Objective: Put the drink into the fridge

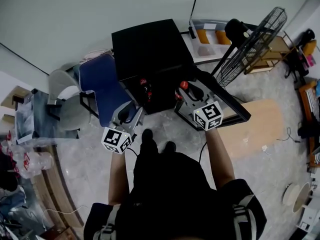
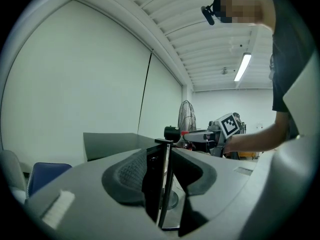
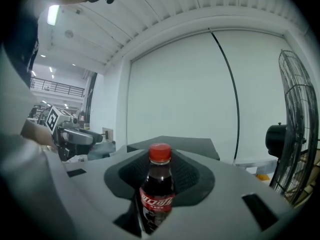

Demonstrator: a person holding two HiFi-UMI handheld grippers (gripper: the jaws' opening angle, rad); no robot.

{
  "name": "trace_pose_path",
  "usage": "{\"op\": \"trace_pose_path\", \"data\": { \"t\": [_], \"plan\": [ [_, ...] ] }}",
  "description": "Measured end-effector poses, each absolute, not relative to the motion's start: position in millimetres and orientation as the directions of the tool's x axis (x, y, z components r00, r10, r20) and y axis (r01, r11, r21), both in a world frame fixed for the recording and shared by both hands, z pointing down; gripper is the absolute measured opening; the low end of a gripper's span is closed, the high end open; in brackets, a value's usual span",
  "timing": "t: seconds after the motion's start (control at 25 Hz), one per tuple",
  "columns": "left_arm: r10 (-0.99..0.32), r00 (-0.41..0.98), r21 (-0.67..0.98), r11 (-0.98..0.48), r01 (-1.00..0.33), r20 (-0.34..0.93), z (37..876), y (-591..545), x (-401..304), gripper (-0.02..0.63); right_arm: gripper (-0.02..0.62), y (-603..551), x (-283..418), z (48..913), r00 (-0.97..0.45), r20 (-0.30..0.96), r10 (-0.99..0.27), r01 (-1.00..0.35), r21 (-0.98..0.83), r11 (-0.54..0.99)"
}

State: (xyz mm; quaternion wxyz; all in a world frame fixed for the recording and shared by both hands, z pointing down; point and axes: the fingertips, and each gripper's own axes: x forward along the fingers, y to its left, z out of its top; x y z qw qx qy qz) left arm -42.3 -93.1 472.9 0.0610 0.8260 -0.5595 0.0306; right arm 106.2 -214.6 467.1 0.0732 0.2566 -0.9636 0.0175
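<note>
Looking down from the head view, we see the black fridge [image 1: 147, 46] at 12 o'clock from the person, with both tongs held out toward its front. Our right gripper [image 1: 186, 91], at about 1 o'clock, is clamped on the cola bottle [image 3: 158, 191]. The bottle stands upright between the pads, its red cap above them and its label at their level, just in front of the fridge's front right corner. Our left gripper [image 1: 127, 115], at about 11 o'clock, is near the fridge's front left side. Its jaws stand apart around a thin dark upright panel [image 2: 156, 184], with a gap showing on the panel's right side. We cannot tell what the panel belongs to. A blue chair [image 1: 100, 86] stands at 10 o'clock, just beside the fridge, and a standing fan [image 1: 252, 44] is at 2 o'clock, beyond the right gripper.
</note>
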Motion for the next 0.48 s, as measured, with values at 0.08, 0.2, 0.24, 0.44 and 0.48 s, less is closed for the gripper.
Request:
{"op": "trace_pose_path", "data": {
  "t": [0.08, 0.2, 0.24, 0.44, 0.48],
  "plan": [
    [-0.922, 0.367, 0.068, -0.361, -0.93, 0.126, 475.5, -89.6, -40.5, 0.155, 0.131, -214.6, 108.2, 470.8, -0.857, 0.146, -0.495, -0.5, 0.005, 0.866],
    [-0.924, 0.359, 0.072, -0.353, -0.933, 0.134, 477.9, -86.0, -41.0, 0.153, 0.132, -213.2, 108.4, 479.5, -0.856, 0.154, -0.493, -0.499, 0.0, 0.866],
    [-0.924, 0.358, 0.075, -0.35, -0.934, 0.134, 478.0, -85.9, -42.3, 0.153, 0.132, -213.0, 107.4, 482.8, -0.856, 0.16, -0.492, -0.498, -0.003, 0.867],
    [-0.917, 0.371, 0.089, -0.362, -0.928, 0.145, 480.5, -88.9, -46.4, 0.153, 0.132, -211.8, 101.8, 500.7, -0.856, 0.189, -0.481, -0.492, -0.016, 0.87],
    [-0.912, 0.381, 0.089, -0.371, -0.924, 0.15, 481.6, -90.9, -46.6, 0.153, 0.132, -212.7, 101.2, 504.4, -0.853, 0.196, -0.483, -0.495, -0.016, 0.869]
  ]
}}
